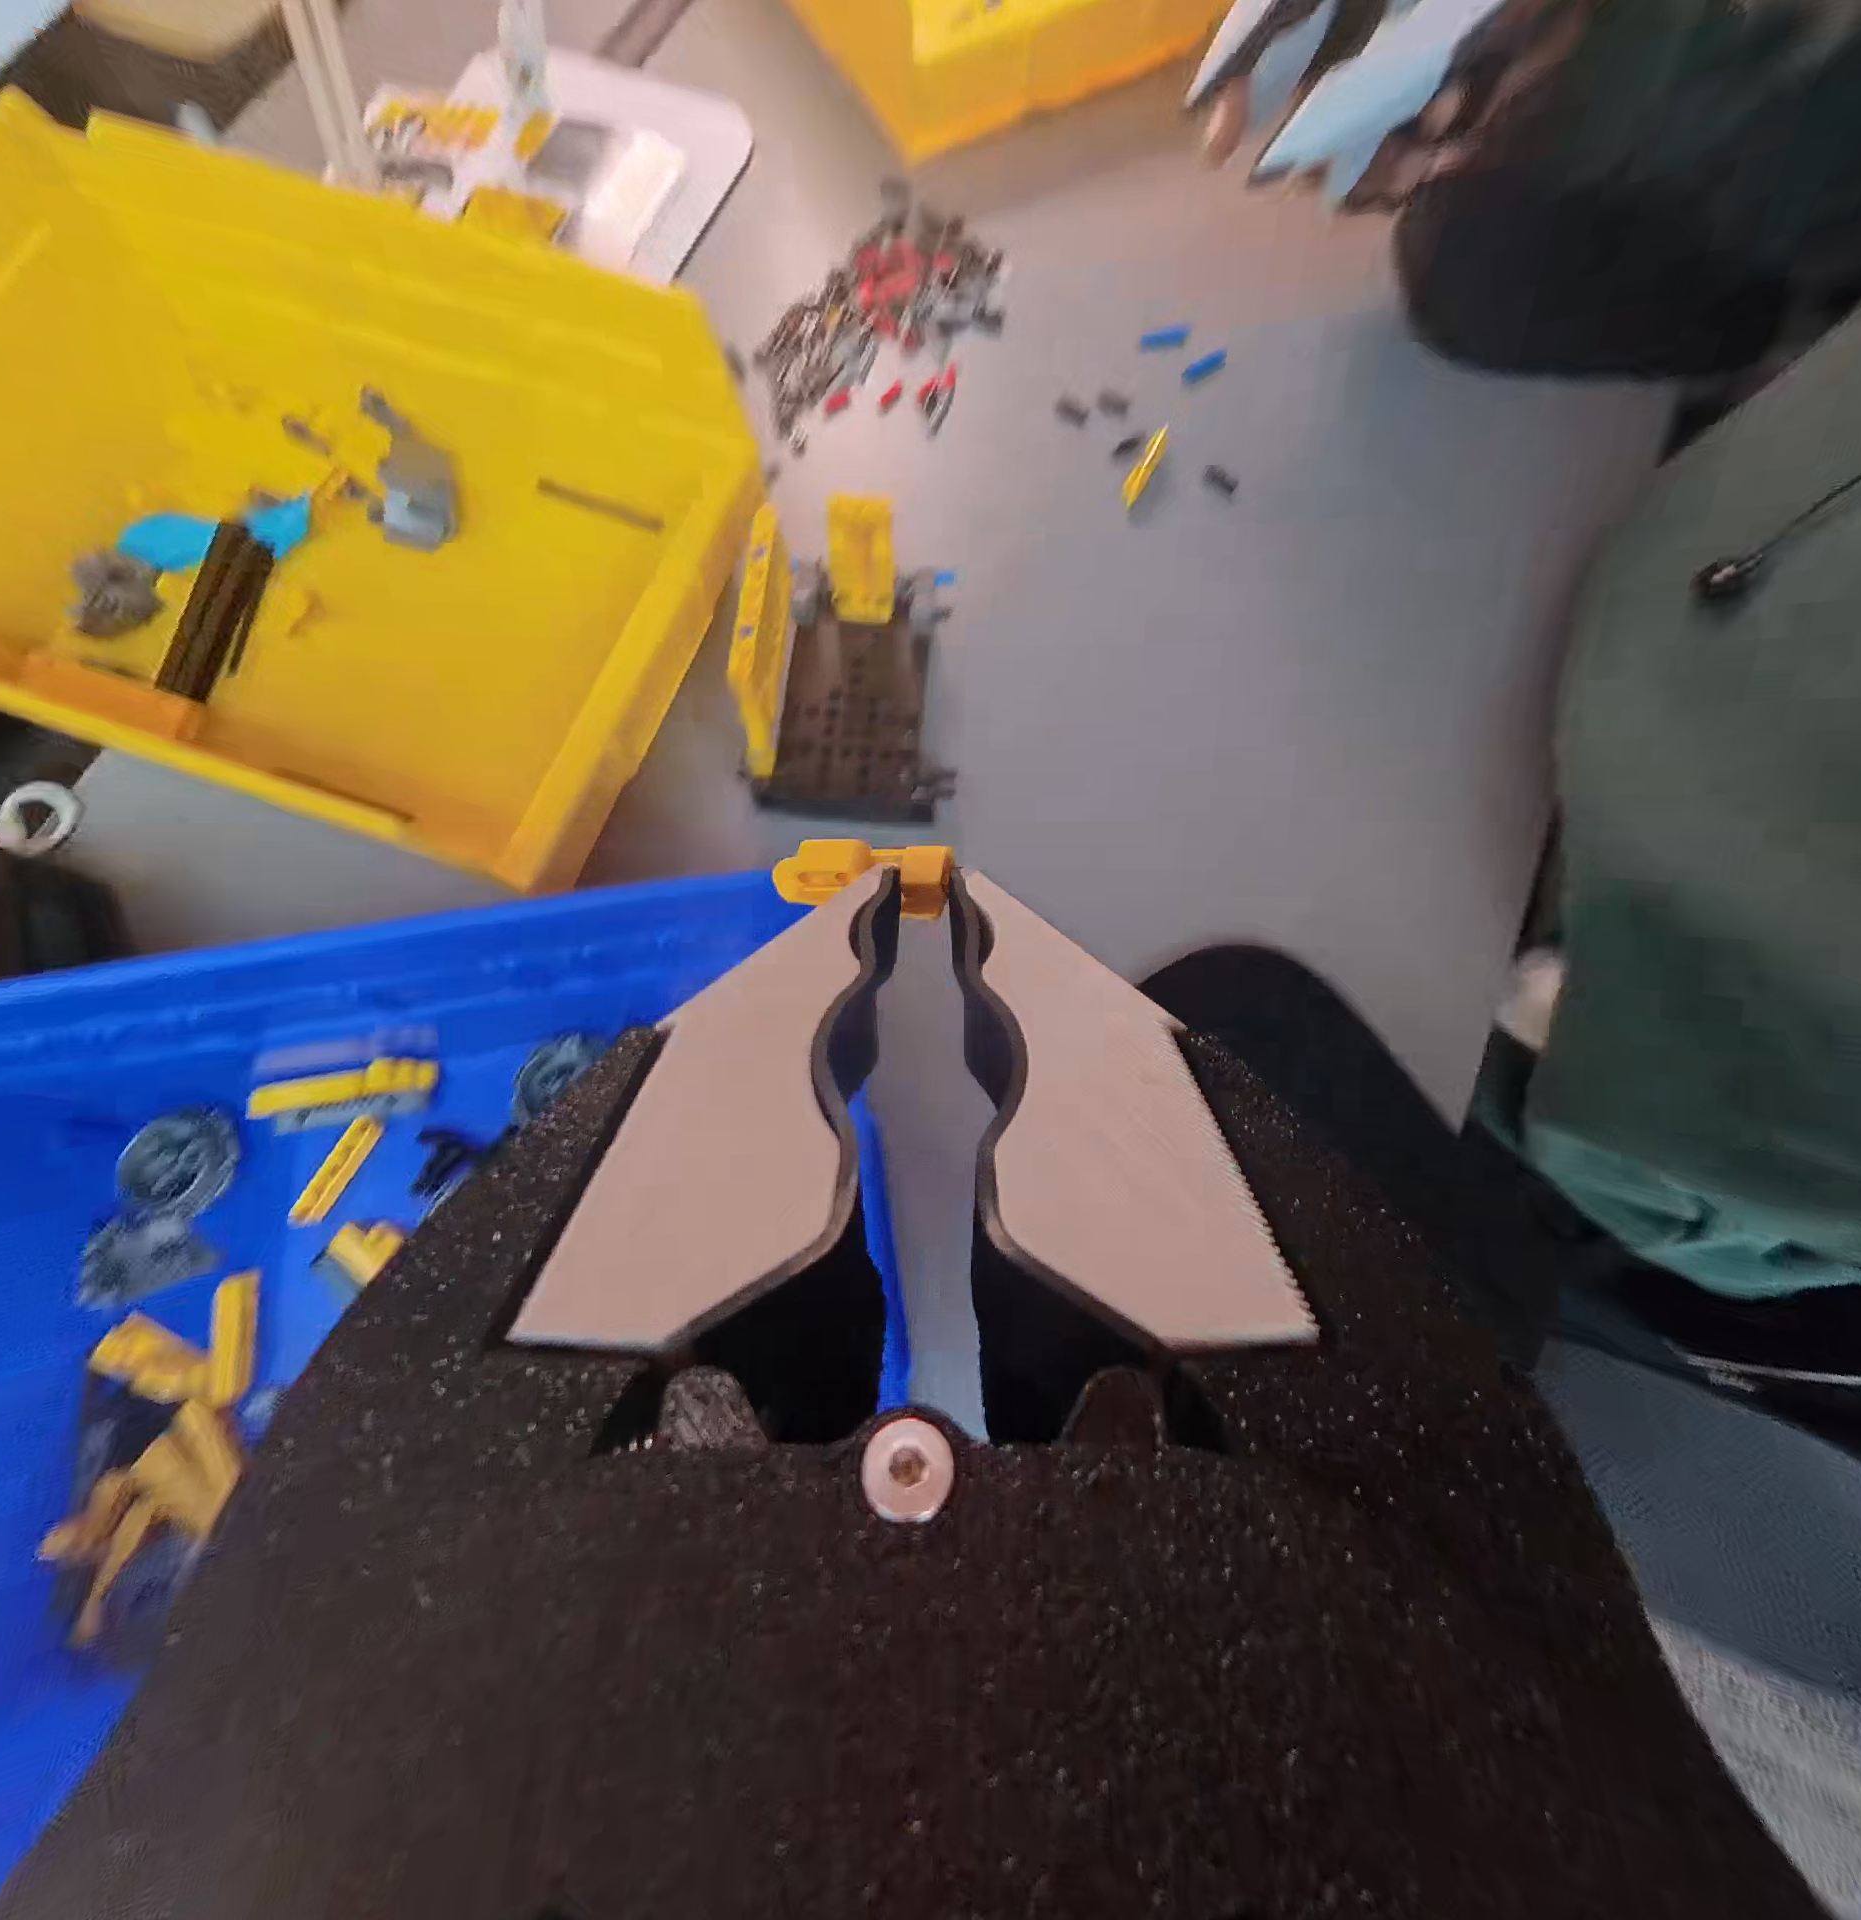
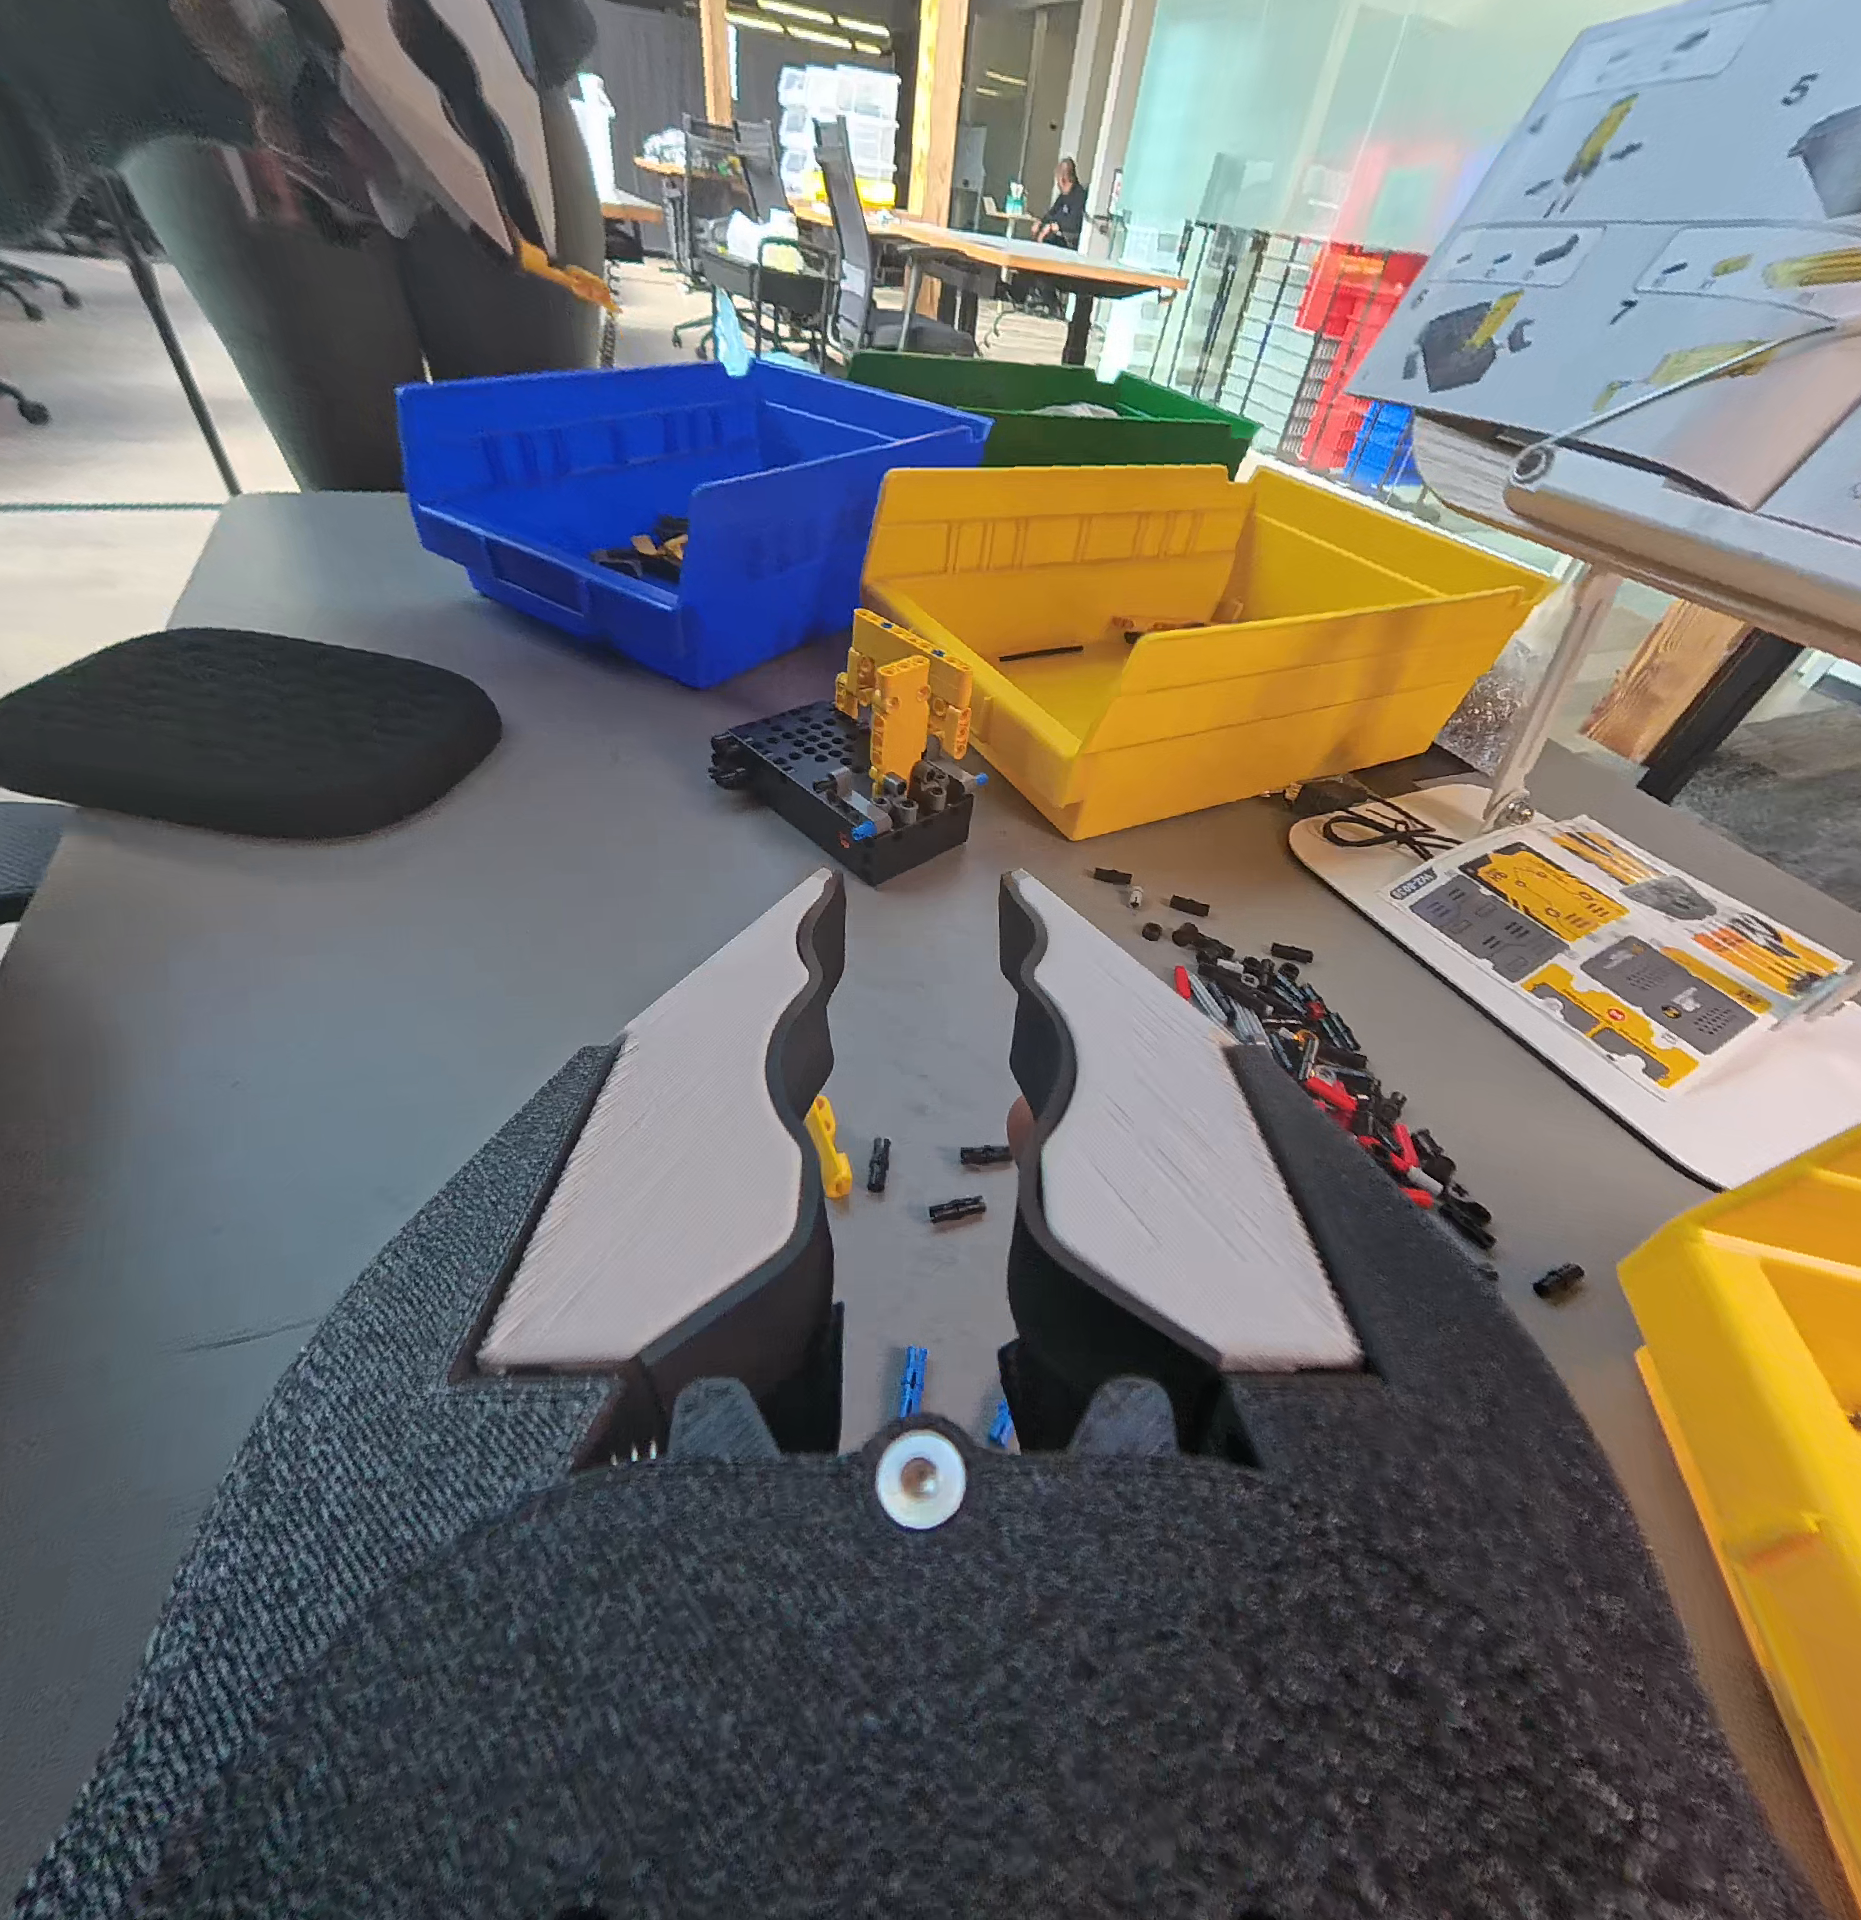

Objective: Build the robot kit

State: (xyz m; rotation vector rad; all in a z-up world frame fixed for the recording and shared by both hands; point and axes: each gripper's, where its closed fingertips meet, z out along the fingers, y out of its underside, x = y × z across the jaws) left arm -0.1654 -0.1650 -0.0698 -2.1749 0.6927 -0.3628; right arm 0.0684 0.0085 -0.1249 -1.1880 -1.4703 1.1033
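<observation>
Left wrist view: left hand-held gripper (image 1: 918, 881) nearly closed, tips pinching a small yellow connector piece (image 1: 866, 871) that juts out to the left of the fingertips, raised above the far rim of a blue bin (image 1: 406, 966). Inside that bin, yellow beams and dark grey gears, blurred. Further left, a yellow bin (image 1: 552, 665) with a few black, blue and grey parts. Straight ahead on the grey surface (image 1: 1269, 727), a partly built model (image 1: 853, 675): black perforated base with yellow beams standing on its far end. Beyond it, a heap of small black and red pins (image 1: 895, 301), with loose blue, black and yellow bits to the right. Upper right, blurred, the other hand-held gripper (image 1: 1310, 114). Right wrist view: right hand-held gripper (image 2: 921, 883) open wide, nothing between the fingers, held low over the surface just near of the model. Seen between the fingers, on the surface: a small yellow piece (image 2: 830, 1143), three black pins (image 2: 957, 1208) and two blue pins (image 2: 911, 1377). Pin heap to the right, touching nothing else. Far right, a printed instruction sheet (image 2: 1612, 945), and above it an open booklet on a stand (image 2: 1674, 239). Behind the blue bin, a green bin (image 2: 1113, 426). Near left, a black cushioned pad (image 2: 230, 727).
</observation>
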